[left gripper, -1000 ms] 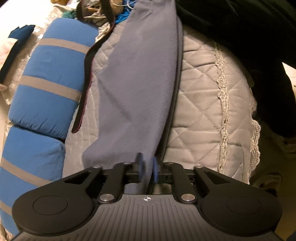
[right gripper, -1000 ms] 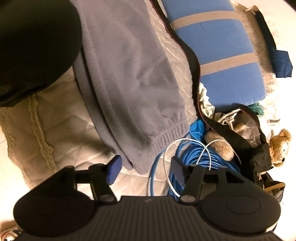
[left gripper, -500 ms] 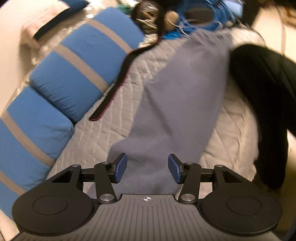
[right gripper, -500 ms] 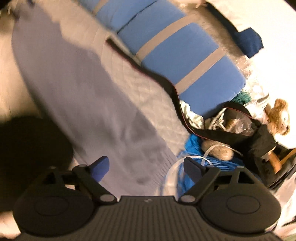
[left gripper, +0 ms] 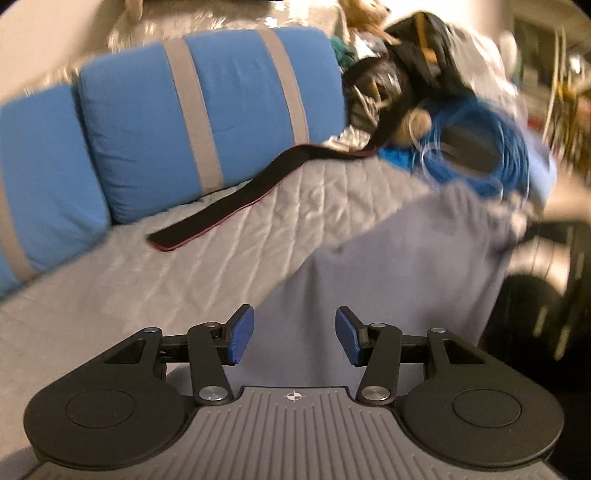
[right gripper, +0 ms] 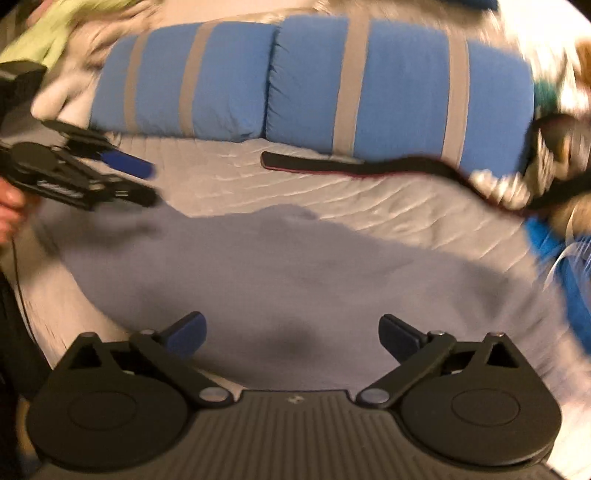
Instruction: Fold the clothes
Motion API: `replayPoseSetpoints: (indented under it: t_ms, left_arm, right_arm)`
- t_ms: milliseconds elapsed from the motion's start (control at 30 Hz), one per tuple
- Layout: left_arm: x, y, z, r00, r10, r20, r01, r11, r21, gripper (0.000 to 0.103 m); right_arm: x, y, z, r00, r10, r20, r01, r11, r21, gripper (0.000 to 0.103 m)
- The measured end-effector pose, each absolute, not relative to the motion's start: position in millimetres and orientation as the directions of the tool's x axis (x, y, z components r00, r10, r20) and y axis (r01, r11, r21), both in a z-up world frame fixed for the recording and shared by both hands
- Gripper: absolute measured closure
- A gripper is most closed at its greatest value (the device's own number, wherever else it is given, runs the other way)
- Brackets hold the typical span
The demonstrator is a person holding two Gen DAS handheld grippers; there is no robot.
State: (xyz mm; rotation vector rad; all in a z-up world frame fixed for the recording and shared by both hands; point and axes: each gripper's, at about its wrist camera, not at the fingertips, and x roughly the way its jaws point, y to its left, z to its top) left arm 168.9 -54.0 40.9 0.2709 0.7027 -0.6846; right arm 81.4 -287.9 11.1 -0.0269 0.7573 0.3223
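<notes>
Hovering empty over the grey-lilac fleece garment [right gripper: 295, 273] spread across the frame's centre on the quilted bed [right gripper: 332, 184], the left gripper [left gripper: 294, 339] sits half-open while the right gripper [right gripper: 291, 332] keeps opening wide, risking grabbing quilt with fleece, or snagging that black strap [right gripper: 351, 168].

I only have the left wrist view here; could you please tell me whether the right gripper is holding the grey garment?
Observer: No; the right gripper is opening with nothing between its pads, and the grey garment lies flat beneath it.
Operator: Thank you. Is my left gripper touching it?
Observer: It seems not; the left gripper hovers above the garment's left end.
Operator: Anything beyond my frame?
Observer: A light green cloth lies behind the blue cushions, upper left.
</notes>
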Motion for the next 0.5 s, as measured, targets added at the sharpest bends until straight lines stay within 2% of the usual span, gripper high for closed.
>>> replayPoseSetpoints:
  t_ms: [167,300,400,500]
  left_arm:
    - [225.8,-92.7,27.3,0.493,-0.534,-0.687,0.649,0.751,-0.118,0.056]
    - [265.5,-115.8,2.1,0.401,-0.551,-0.732,0.635,0.743,-0.211,0.057]
    - [283.1,-128.9,-18.0,0.327,-0.543,-0.773,0.634,0.733,-0.246,0.059]
    - [287.0,-135.4,-29.5,0.282,-0.522,-0.805,0.626,0.736,-0.257,0.093]
  right_arm:
    - [102.1,-256.1,-24.5,0.659,0.265,-0.704,-0.206,0.964,0.170,0.000]
    - [109.3,-251.2,-51.6,0.630,0.248,-0.736,-0.155,0.969,0.194,0.000]
    - [103.5,-250.4,-54.9,0.650,0.247,-0.718,-0.174,0.969,0.177,0.000]
    - [102.1,-249.3,-56.1,0.656,0.248,-0.713,-0.177,0.969,0.175,0.000]
